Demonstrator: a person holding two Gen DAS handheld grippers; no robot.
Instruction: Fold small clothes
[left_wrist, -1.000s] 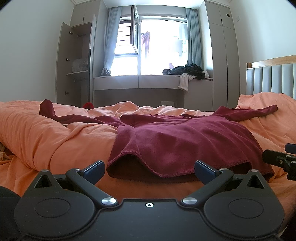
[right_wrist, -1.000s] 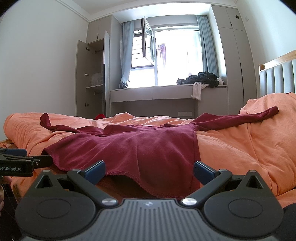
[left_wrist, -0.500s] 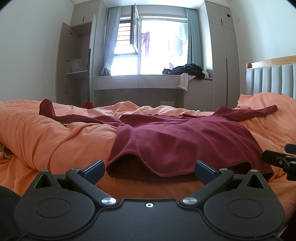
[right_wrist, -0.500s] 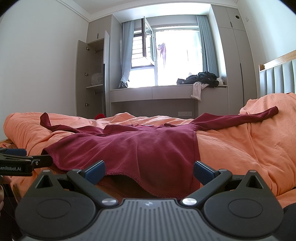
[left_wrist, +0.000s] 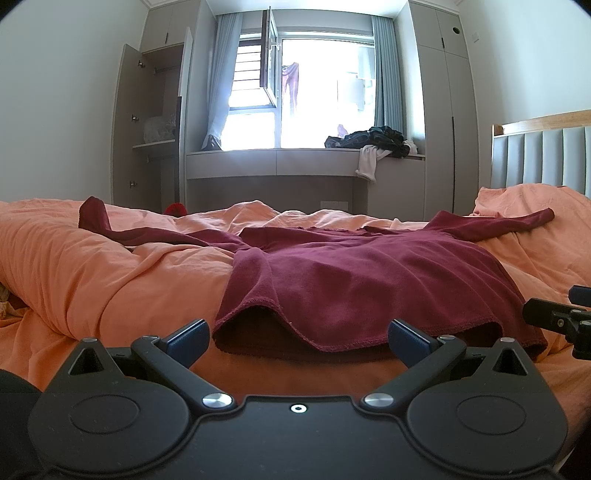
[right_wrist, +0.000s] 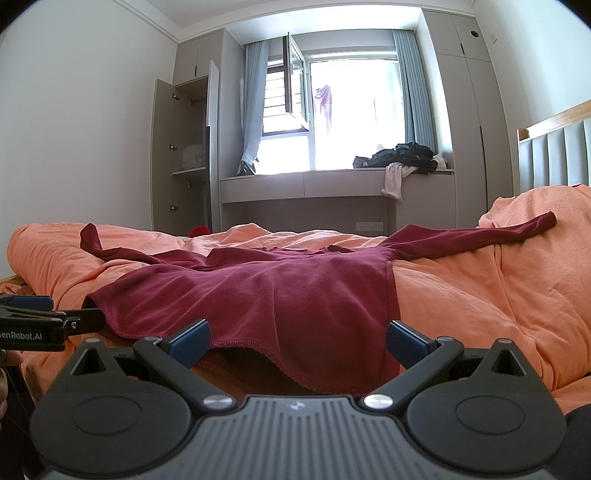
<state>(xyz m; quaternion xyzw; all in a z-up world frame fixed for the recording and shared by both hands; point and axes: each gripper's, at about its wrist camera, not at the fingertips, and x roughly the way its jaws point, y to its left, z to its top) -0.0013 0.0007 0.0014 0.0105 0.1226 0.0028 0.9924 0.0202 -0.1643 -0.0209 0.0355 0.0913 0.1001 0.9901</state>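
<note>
Maroon long-sleeved top (left_wrist: 354, 280) is lying spread on the orange duvet (left_wrist: 92, 266) of the bed, hem toward both cameras, neckline toward the window. Sleeves are reaching out to either side: one is trailing left and curling up at its cuff (left_wrist: 92, 214), the other is stretching right toward the padded headboard (left_wrist: 543, 158). Hem (left_wrist: 332, 341) is rippling, lifting off the duvet in a dark arch at the left corner, with the underside of the fabric showing beneath.

Left gripper (left_wrist: 297, 338) is sitting low at the foot of the hem, its blue-padded fingers (left_wrist: 186, 336) wide apart; jaws are standing open, holding nothing, just short of the fabric edge. Right gripper (right_wrist: 298, 338) is likewise hovering at the hem farther along, jaws spread wide, blue pads (right_wrist: 406, 341) on either side of the cloth edge without closing on it. From the right wrist view the left gripper is showing at the far left edge beside the hem corner; from the left wrist view the right gripper's tip is poking in at the right edge.

Beyond the bed: a window seat (left_wrist: 277, 162) under an open window (left_wrist: 321, 88), carrying a heap of dark clothes (left_wrist: 373, 138). An open wardrobe (left_wrist: 151, 125) is standing left of it.
</note>
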